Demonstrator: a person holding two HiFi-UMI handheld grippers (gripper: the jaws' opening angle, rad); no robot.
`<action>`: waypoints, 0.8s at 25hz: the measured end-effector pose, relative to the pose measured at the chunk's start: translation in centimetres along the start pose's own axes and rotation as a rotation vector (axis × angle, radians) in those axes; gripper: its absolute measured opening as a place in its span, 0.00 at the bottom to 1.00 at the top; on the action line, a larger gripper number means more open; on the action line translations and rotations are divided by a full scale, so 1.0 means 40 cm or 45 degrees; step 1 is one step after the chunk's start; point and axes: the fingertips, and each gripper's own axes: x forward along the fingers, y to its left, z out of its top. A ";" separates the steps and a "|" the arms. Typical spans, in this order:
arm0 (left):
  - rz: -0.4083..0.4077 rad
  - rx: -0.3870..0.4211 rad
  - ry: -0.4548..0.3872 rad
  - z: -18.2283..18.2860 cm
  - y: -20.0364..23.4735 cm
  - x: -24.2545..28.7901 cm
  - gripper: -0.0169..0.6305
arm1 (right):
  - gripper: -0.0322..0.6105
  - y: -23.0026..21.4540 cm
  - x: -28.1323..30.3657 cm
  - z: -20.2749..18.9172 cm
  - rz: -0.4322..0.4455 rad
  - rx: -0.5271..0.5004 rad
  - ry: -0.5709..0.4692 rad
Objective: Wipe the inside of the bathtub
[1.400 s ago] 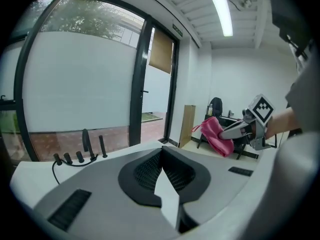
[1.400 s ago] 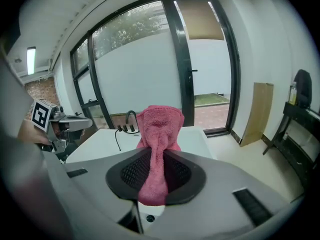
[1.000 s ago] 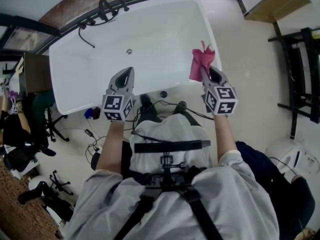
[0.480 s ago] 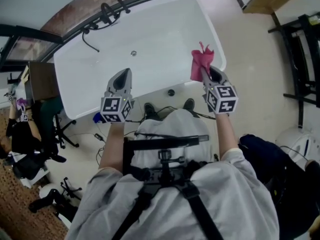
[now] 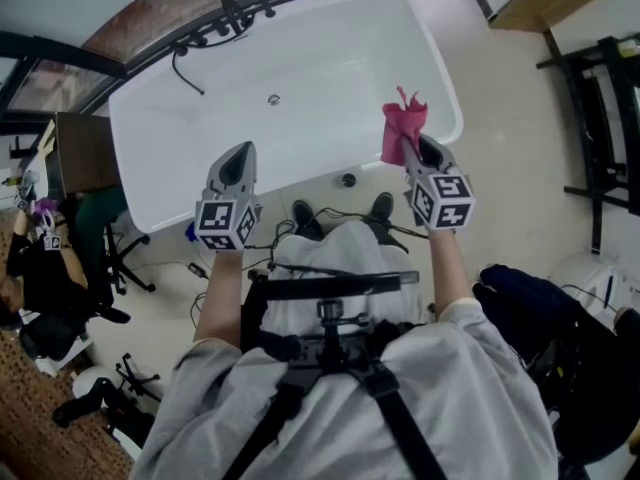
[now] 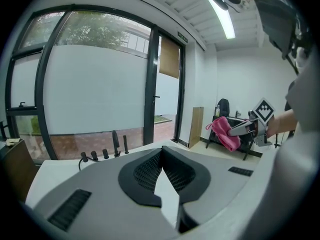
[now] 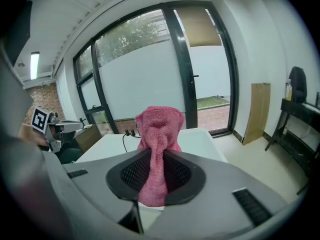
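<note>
Head view: we are clamping the pink towel (image 5: pixel 403 128) in our right gripper (image 5: pixel 418 151) above the bathtub (image 5: pixel 320 78) rim; our left gripper (image 5: pixel 238 158) is hovering closed, empty.

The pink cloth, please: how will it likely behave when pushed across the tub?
The cloth probably flops: it bunches above the fingers of the right gripper. Its terry pile suggests it is light and should drag, not skid.

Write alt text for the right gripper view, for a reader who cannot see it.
The right gripper is shut on a pink cloth, which stands up between its fingers. Behind it are a white bathtub and tall glass doors.
</note>
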 end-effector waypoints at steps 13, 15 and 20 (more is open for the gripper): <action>0.051 -0.042 -0.008 -0.023 0.026 -0.055 0.03 | 0.15 0.049 0.019 -0.006 0.048 -0.029 0.021; 0.062 -0.043 -0.011 -0.026 0.023 -0.063 0.03 | 0.15 0.050 0.016 -0.012 0.055 -0.030 0.021; 0.081 -0.050 -0.013 -0.033 0.021 -0.080 0.03 | 0.15 0.051 0.010 -0.014 0.063 -0.031 0.020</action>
